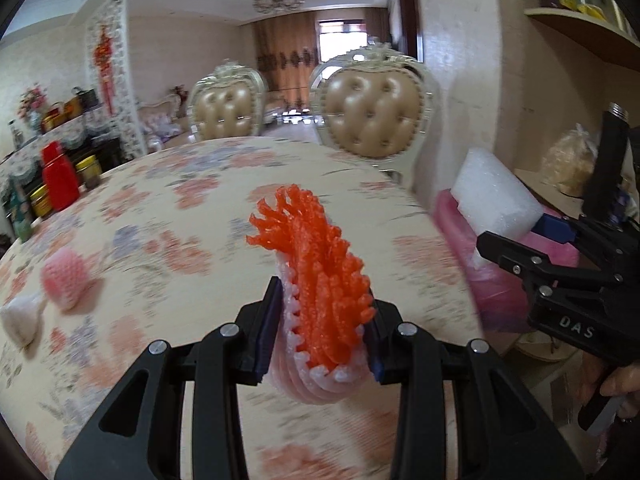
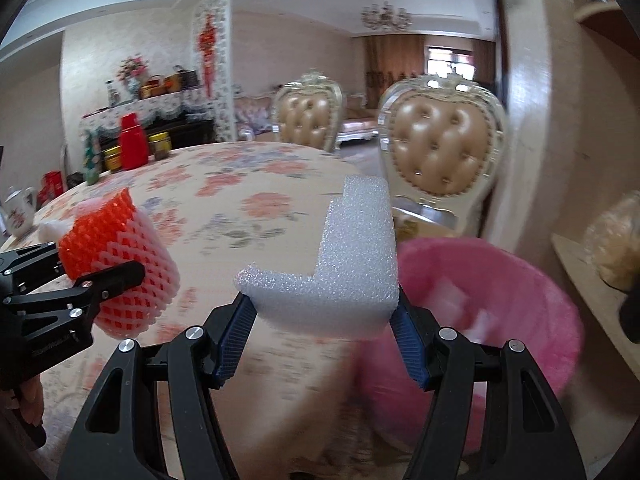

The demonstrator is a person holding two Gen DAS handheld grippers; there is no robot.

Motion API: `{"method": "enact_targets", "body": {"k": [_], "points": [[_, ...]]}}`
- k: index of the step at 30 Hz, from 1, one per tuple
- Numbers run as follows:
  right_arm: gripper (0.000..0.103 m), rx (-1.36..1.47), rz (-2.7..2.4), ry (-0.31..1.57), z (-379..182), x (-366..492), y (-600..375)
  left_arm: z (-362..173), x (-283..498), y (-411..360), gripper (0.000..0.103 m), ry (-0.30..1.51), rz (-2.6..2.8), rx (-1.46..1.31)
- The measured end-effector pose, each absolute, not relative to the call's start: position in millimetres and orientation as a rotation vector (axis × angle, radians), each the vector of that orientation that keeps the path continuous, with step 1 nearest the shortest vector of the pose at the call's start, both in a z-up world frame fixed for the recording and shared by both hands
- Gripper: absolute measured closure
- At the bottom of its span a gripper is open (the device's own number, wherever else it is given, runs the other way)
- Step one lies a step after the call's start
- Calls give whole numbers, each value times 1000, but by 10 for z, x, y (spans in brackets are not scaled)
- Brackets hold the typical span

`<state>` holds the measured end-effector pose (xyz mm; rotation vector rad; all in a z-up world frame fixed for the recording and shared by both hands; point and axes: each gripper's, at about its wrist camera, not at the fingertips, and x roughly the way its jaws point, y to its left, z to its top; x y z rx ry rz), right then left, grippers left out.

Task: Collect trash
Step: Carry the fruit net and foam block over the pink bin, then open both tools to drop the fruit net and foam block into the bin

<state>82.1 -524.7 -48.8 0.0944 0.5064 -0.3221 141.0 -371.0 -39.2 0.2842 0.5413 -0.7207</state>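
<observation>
My left gripper (image 1: 322, 322) is shut on an orange and pink foam fruit net (image 1: 320, 276), squeezed flat between the blue pads above the floral table (image 1: 192, 216). The right wrist view shows that same net (image 2: 120, 264) at the left in the left gripper (image 2: 102, 280). My right gripper (image 2: 326, 322) is shut on an L-shaped white foam block (image 2: 352, 268), held just left of a pink bag-lined bin (image 2: 512, 292). In the left wrist view the block (image 1: 496, 196) and the right gripper (image 1: 524, 236) hang over the bin (image 1: 492, 280) at the right.
A pink foam net (image 1: 66, 280) and a white foam piece (image 1: 20, 320) lie on the table's left side. A red flask (image 1: 60, 176) and jars stand at the far left edge. Two padded chairs (image 1: 376, 116) stand behind the table. A shelf (image 2: 592, 292) runs along the right wall.
</observation>
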Motion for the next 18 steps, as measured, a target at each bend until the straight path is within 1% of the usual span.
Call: {"method": "enact_targets", "body": {"k": [9,18], "points": [[41,164,-496,518,-602,471,-6075,-397,1329,-4481,67,551,-890,292],[40,201,-554,553,-762,452,-6583,-330,1363,-5111,66,559,-990,283]]}}
